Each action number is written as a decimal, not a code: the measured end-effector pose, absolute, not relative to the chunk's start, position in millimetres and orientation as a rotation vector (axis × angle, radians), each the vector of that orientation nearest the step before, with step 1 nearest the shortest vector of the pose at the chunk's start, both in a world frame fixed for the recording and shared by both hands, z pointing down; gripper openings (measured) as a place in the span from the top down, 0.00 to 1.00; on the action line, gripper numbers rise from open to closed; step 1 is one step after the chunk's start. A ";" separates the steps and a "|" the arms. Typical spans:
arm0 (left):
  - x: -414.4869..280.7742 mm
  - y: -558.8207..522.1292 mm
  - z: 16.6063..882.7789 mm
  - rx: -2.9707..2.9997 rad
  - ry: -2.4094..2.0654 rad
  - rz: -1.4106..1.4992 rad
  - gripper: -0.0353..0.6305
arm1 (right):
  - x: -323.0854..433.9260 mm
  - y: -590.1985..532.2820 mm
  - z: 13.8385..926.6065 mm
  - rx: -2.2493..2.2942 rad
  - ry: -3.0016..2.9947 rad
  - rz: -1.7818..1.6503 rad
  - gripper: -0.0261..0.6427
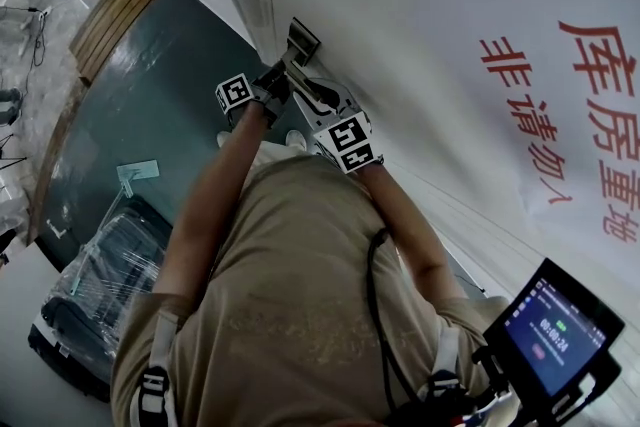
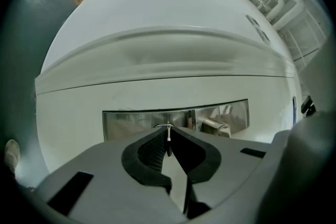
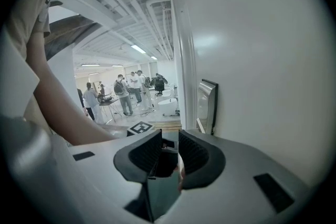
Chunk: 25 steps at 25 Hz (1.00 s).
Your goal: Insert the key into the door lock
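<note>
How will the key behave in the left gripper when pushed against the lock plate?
Likely stiff: the key is thin metal. Pinched edge-on at the tips of the shut left gripper, it may pivot or slip if it meets the lock plate off-centre.

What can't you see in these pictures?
- The keyhole: left gripper view, the key and the left gripper cover it on the lock plate.
- The dark thing between the right gripper's jaws: right gripper view, too shadowy to name.
- The screen: head view, print too small to read.
</note>
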<state>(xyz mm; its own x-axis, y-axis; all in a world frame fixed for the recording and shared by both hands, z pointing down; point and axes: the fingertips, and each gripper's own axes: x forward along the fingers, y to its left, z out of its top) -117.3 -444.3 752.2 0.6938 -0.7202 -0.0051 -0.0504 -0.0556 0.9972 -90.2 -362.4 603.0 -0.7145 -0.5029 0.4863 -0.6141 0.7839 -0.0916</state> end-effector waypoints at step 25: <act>-211.5 -418.0 710.0 1.699 -0.988 -0.768 0.65 | -69.0 -347.8 591.2 0.866 -2.597 0.328 0.81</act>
